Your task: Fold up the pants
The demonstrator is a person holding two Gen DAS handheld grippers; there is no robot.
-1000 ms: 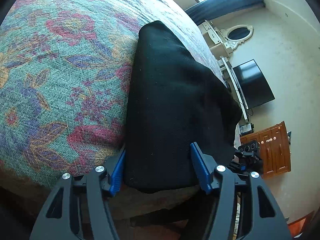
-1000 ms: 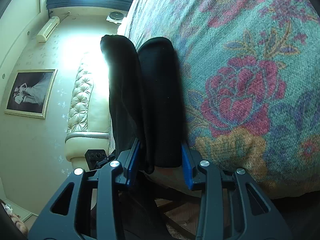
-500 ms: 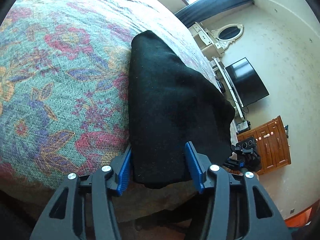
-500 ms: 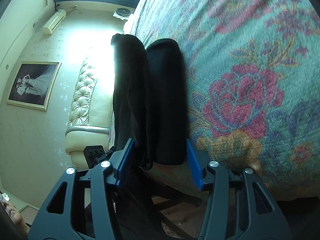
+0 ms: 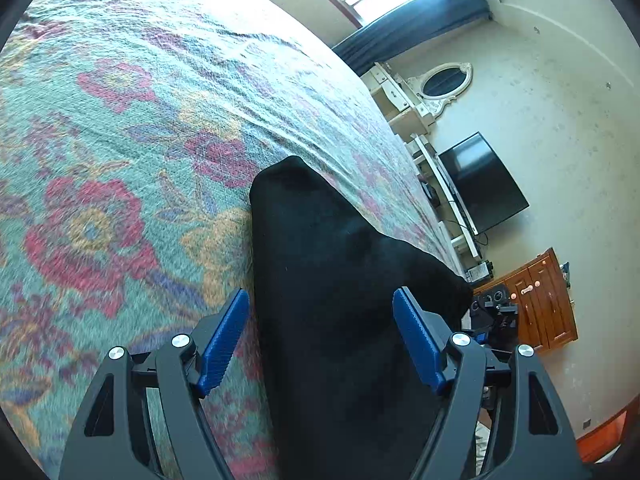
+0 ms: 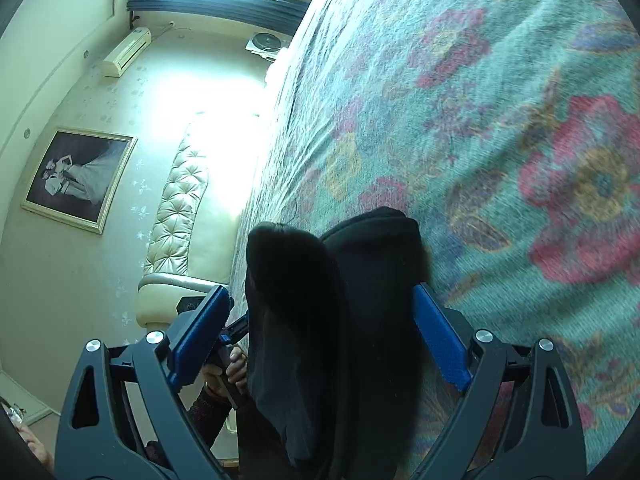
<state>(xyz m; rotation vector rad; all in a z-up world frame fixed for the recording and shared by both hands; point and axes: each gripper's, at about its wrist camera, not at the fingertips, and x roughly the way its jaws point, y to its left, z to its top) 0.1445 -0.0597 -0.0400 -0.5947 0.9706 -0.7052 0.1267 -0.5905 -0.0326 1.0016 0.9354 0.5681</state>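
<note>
The black pants (image 5: 336,280) lie folded in a thick bundle on the floral bedspread (image 5: 120,160), near the bed's edge. My left gripper (image 5: 322,340) is open, its blue pads on either side of the bundle's near end with gaps. In the right wrist view the pants (image 6: 340,300) show as two stacked folds. My right gripper (image 6: 320,336) is open and straddles them without clamping. The other gripper and the person's hand (image 6: 228,364) show behind the left pad.
The bedspread (image 6: 480,120) stretches far beyond the pants. A TV (image 5: 480,184), white dresser with oval mirror (image 5: 440,84) and wooden cabinet (image 5: 540,304) stand by the wall. A tufted headboard (image 6: 180,208) and framed picture (image 6: 76,176) are on the other side.
Both grippers have opened wider and moved forward over the bed, so the bundle's end now lies further in between the pads. The pants lie released.
</note>
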